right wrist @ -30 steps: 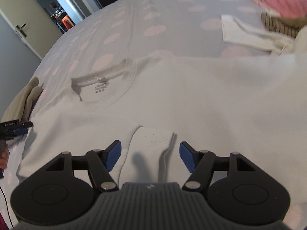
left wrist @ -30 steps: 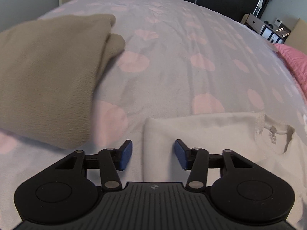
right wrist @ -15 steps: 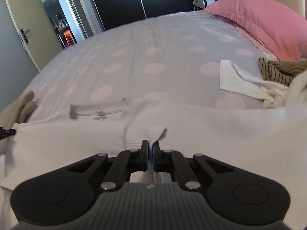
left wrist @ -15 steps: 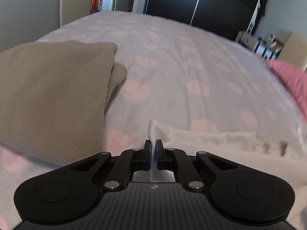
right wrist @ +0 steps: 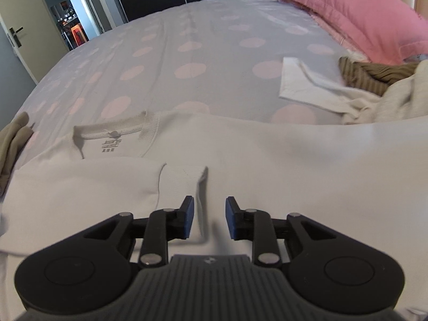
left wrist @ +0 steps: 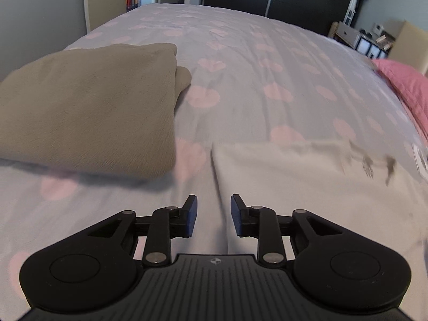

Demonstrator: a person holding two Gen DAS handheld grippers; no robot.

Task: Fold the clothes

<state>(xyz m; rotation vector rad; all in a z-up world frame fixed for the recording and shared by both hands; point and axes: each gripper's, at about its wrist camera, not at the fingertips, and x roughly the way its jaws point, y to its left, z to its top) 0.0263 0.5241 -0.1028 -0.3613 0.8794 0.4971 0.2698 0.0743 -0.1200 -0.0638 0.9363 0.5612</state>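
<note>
A white sweatshirt (right wrist: 294, 165) lies flat on the bed, collar (right wrist: 115, 136) toward the far side. Its sleeve is folded across the body, and the ribbed cuff (right wrist: 182, 182) lies just ahead of my right gripper (right wrist: 207, 218). That gripper's jaws are opening; the cuff's edge lies under the gap, not pinched. In the left wrist view the sweatshirt (left wrist: 294, 182) is blurred and its left edge runs beneath my left gripper (left wrist: 214, 214). The left jaws are opening too, with nothing pressed between the blue pads.
A folded beige garment (left wrist: 88, 101) lies left of the sweatshirt on the dotted grey bed cover (left wrist: 254, 67). A pink pillow (right wrist: 347, 13) and a loose heap of clothes (right wrist: 361, 88) sit at the right. Dark wardrobes and a doorway stand beyond the bed.
Half a second ago both grippers were shut on pinched white fabric, the left on the sweatshirt's edge and the right on the cuff. Both have let go and lifted; the fabric lies flat.
</note>
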